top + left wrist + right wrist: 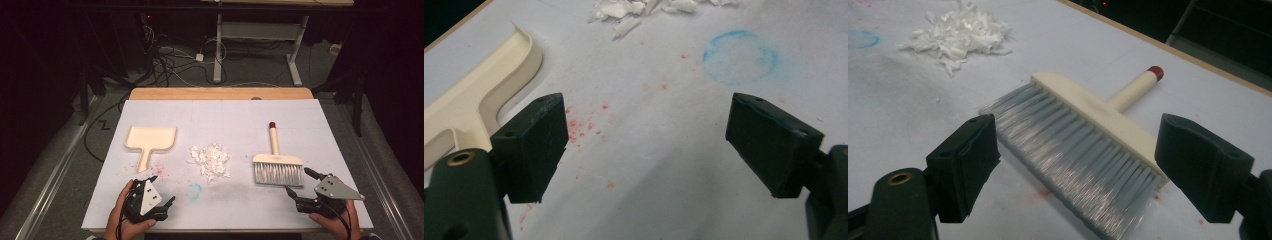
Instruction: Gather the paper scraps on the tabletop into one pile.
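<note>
The brush lies flat on the desk, bristles toward the person, red-tipped handle pointing away, just right of the heap of white paper shreds. The right tool sits just short of the bristles with its jaws spread wide, nothing between them. The dustpan rests left of the shreds; the left tool hovers near its handle, also wide and empty. This looks like the approach to pick up the brush; the next move calls for reaching past the bristles to the handle. No writing is readable.
</note>
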Demonstrator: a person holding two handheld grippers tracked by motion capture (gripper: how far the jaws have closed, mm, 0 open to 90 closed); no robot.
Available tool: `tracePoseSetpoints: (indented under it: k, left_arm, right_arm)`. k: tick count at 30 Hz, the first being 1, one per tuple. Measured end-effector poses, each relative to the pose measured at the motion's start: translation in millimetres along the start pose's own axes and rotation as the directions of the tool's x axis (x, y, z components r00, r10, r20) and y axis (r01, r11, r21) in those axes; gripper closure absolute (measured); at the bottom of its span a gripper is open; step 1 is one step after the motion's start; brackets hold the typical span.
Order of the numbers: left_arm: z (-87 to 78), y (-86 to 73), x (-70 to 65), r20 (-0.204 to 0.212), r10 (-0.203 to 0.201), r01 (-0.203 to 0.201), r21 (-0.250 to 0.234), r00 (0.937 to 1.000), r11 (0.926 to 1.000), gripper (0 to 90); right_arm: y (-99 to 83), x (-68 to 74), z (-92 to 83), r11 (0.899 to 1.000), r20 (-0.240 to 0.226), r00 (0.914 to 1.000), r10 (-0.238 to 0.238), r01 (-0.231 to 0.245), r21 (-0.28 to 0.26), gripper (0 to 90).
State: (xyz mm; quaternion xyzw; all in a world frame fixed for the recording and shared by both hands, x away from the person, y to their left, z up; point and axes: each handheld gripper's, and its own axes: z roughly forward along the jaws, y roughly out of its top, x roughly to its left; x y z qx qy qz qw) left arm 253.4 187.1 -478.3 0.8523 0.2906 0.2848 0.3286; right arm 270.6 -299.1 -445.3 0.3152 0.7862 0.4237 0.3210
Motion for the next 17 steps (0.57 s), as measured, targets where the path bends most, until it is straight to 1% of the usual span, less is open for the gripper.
tracePoseSetpoints:
  k: [2, 5, 8, 13, 15, 17]
  left_arm:
    - [1.0, 0.6, -0.8, 0.002, 0.01, -0.01, 0.003, 0.9999, 0.9999, 16.6]
    - [3.2, 1.8, -0.7, 0.006, 0.012, -0.012, 0.006, 0.9999, 0.9999, 16.5]
    - [5.5, 3.3, -1.5, 0.012, 0.017, -0.017, 0.013, 0.9998, 0.9998, 16.6]
    - [9.3, 4.7, -2.0, 0.022, 0.022, -0.023, 0.021, 0.9995, 0.9995, 16.5]
    - [10.1, 5.3, -2.1, 0.026, 0.024, -0.025, 0.024, 0.9994, 0.9994, 16.5]
    - [11.3, 5.5, -2.3, 0.024, 0.028, -0.029, 0.029, 0.9993, 0.9992, 16.5]
  right_arm:
    - [0.8, 0.4, 0.0, 1.0, 0.01, 0.9999, -0.007, 0.007, -0.01, 18.6]
    - [1.2, 1.9, 0.3, 1.0, 0.017, 0.9995, -0.028, 0.028, -0.007, 18.6]
    - [0.3, 3.4, 0.1, 0.999, 0.024, 0.9982, -0.054, 0.054, 0.006, 18.6]
    - [-1.1, 1.9, -0.8, 0.998, 0.03, 0.9978, -0.059, 0.059, 0.019, 19.0]
    - [-1.1, 1.3, -1.6, 0.997, 0.04, 0.9968, -0.069, 0.068, 0.025, 19.0]
    - [-1.6, 0.7, -2.0, 0.997, 0.047, 0.9967, -0.066, 0.064, 0.035, 19.2]
